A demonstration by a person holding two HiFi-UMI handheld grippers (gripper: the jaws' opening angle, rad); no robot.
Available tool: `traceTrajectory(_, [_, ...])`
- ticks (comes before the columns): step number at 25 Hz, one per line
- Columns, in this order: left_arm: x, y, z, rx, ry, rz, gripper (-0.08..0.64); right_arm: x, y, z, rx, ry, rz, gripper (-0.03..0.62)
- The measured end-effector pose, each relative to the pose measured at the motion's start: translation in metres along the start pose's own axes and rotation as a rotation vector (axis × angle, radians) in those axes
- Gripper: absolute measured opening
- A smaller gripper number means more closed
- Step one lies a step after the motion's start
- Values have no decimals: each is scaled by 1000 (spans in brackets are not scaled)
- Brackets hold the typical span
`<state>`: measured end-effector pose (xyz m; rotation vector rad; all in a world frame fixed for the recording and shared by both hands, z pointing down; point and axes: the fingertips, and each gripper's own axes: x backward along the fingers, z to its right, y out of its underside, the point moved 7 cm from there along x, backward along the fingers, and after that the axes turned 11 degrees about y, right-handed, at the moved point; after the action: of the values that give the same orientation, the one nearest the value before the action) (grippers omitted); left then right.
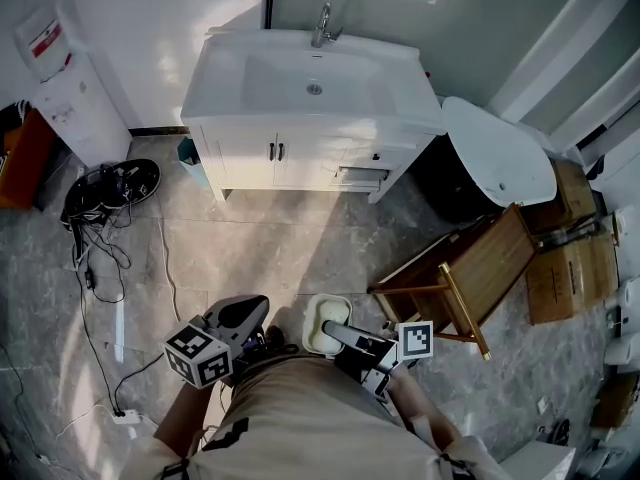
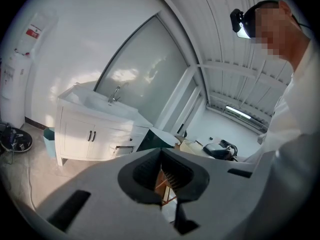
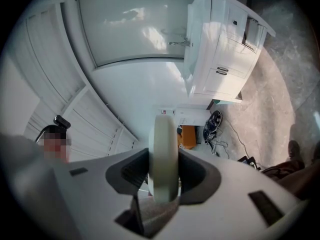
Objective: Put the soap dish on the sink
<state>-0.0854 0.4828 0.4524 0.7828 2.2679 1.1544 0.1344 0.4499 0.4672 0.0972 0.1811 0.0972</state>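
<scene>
Well short of the sink (image 1: 314, 78), fingers of the right gripper (image 3: 164, 176) pinch the soap dish (image 3: 165, 149) edgewise for carrying; the left gripper (image 2: 160, 159) is closed, empty.

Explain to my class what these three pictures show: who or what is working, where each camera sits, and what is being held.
There is no robot here. A person carries a hand-held gripper in each hand. The head view looks down from the person's head, and the other two cameras ride on the grippers. The right hand-held gripper pinches a pale soap dish on edge. The left hand-held gripper is shut and empty. Ahead stands the white sink, with a wooden stool on the floor nearby.
</scene>
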Motion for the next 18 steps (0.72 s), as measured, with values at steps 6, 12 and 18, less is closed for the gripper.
traceTrajectory(6, [-1,2,-1,13,54,-13,20,-23,-4,-9,26,-3,-21,172])
traceTrajectory(12, [10,-2,-14,2,72,-20,20,-42,-1,-13,50,6,-31,172])
traceTrajectory(18, [14,-6,-22,21,63,5,20,-51,-3,-15,49,27,-51,172])
